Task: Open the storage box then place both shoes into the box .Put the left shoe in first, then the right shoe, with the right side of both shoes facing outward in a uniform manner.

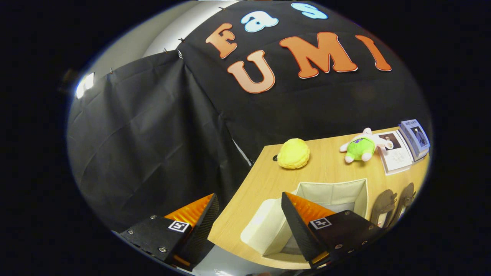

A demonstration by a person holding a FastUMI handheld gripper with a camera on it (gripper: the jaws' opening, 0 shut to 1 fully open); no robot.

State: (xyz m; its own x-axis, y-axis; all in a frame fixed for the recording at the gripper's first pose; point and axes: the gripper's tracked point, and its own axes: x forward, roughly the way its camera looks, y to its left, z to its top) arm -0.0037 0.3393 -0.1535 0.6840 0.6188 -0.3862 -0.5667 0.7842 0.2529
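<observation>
No wording is legible: print on the books (415,138), right of frame, is too small. Square coded markers (178,226) sit on the gripper's (248,194) parted fingers (153,235), bottom.

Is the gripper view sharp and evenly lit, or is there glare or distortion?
Gripper view: strong fisheye bending curves the table edge; a bright lamp glares beside the dark cloth; the shoes beyond the storage box look squeezed and dim; the gripper is sharp, its jaws open.
</observation>
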